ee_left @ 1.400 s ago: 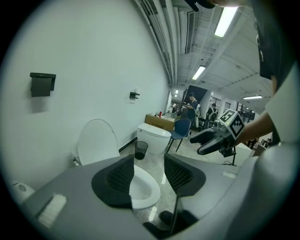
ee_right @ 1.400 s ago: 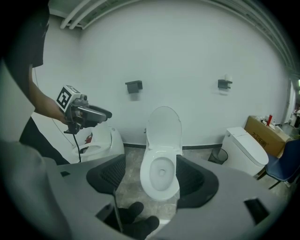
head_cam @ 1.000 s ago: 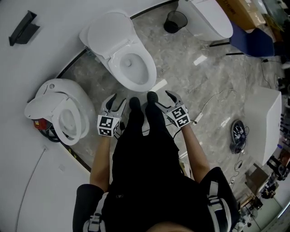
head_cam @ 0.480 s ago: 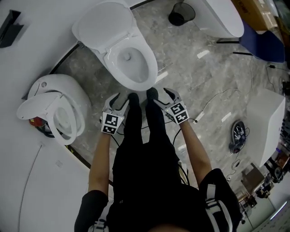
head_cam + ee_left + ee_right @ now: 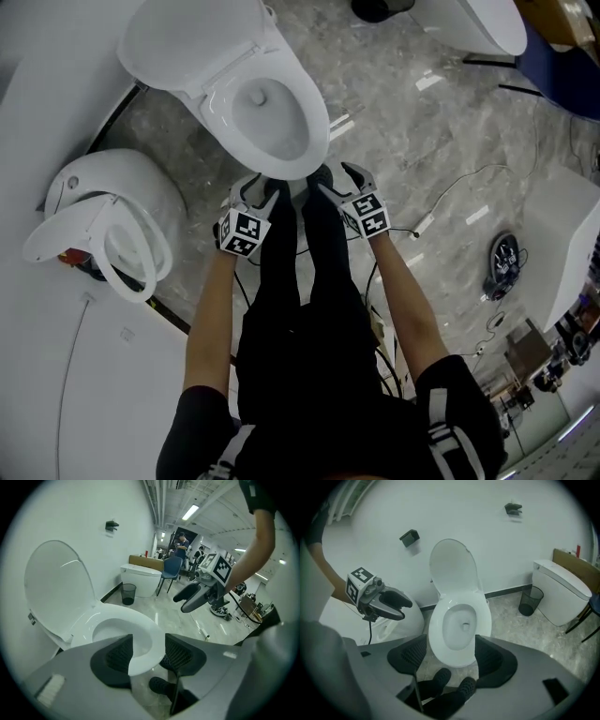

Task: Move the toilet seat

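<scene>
- White toilet seat (image 5: 314, 139), head view: it appears to lie down on the bowl, lid (image 5: 187, 42) raised at the far end. Long axis runs near to far, hinge far. Left gripper (image 5: 251, 194) and right gripper (image 5: 349, 180) flank the near front edge, about equally near, neither touching.
- Left gripper view: left gripper (image 5: 147, 653) jaws are opening, nothing pressed. The seat's (image 5: 136, 619) front edge lines up in the gap, just ahead and left of centre.
- Right gripper view: right gripper (image 5: 450, 656) jaws stand apart, empty. Seat (image 5: 483, 620) is straight ahead and far of the pads.
- Judgement: reaching the seat means going forward; either gripper serves.
</scene>
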